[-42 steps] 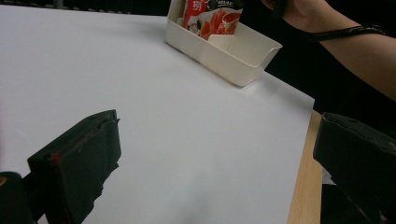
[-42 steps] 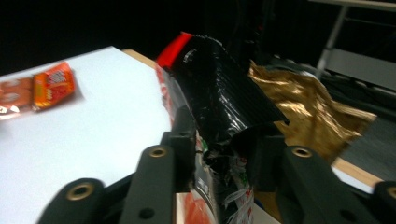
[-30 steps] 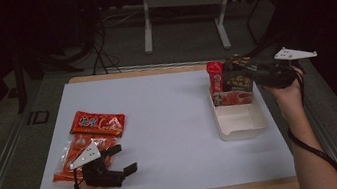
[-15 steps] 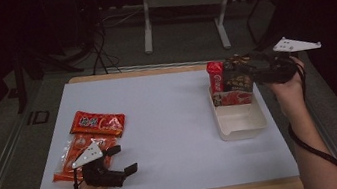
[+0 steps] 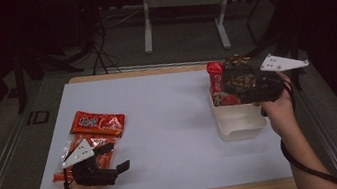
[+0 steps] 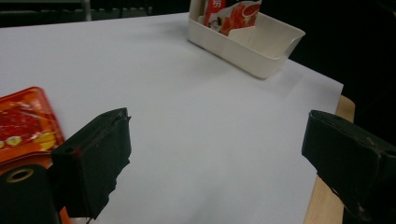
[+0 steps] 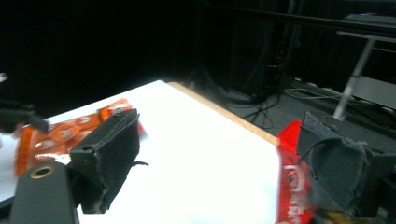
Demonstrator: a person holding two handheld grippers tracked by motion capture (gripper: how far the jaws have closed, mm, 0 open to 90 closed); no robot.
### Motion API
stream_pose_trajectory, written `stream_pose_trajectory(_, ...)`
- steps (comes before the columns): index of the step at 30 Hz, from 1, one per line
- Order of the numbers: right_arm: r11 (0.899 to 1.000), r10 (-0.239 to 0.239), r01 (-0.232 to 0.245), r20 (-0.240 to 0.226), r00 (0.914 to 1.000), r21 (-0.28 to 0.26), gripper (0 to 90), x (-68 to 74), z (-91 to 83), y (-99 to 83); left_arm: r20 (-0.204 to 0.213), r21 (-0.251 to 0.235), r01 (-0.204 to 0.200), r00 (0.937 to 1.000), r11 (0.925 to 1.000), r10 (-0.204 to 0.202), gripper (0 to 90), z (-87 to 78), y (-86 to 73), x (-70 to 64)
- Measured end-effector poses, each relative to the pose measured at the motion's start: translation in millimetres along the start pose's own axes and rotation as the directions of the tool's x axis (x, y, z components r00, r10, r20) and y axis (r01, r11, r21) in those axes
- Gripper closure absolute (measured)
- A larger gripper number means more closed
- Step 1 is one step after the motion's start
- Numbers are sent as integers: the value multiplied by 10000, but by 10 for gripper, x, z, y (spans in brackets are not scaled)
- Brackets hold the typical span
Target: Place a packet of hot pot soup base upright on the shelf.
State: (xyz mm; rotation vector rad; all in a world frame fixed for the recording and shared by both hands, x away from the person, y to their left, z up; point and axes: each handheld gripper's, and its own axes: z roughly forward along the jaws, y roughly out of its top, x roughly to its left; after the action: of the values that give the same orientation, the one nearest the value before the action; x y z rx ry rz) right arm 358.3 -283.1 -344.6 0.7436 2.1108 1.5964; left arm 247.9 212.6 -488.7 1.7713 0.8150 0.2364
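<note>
**Q.** Why do the things lie as they do, from the largest down?

**A.** The desk [image 5: 171,124], under a white sheet, spans the centre of the high view. It appears laid out as two stations: loose stock at lower left, a container at centre right. The white bin [image 5: 239,123] stands near the desk's right edge, open side up, so that packets can be stood on end inside it. Its near half is bare; packets occupy the far half.

**Q.** And the packets?

**A.** Two orange-red snack packets [image 5: 96,124] lie flat and overlapping at lower left, apparently waiting to be moved. The red packet [image 5: 216,78] stands upright at the bin's far end, at centre right of the high view. It is glossy, red, with white lettering, and it looks thin and easily crumpled. In the right gripper view its edge lies against the right-hand jaw.

**Q.** How are the tools held?

**A.** The right tool [image 5: 236,86] hovers over the bin's far end, jaws wide apart, so the packet is judged released rather than gripped. The left tool [image 5: 114,166] sits low beside the flat packets, also released: in the left gripper view bare white sheet shows between its jaws. It seems poised for the next pick.
</note>
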Motion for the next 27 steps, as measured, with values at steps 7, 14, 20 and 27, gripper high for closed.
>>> stream_pose_trajectory(7, 9999, -105, 112, -536, 9985, 120, 147, 215, -51, -183, -541, 119, 132, 9985, 9998, -125, 149, -129, 14, 104)
stream_pose_trajectory(14, 9999, 68, -57, -895, 9960, 119, 146, 393, -76, -412, -1159, 250, 111, 9932, 9996, -82, 242, -264, 23, 230)
stream_pose_trajectory(20, 9988, 248, -190, -1300, 9912, 452, 139, 537, -88, -630, -1649, 356, 218, 9862, 9991, -157, 336, -337, 29, 315)
stream_pose_trajectory(27, 9982, 489, -421, -1738, 9836, 427, 139, 705, -142, -774, -2786, 640, 608, 9595, 9961, -407, 495, -381, 38, 482)
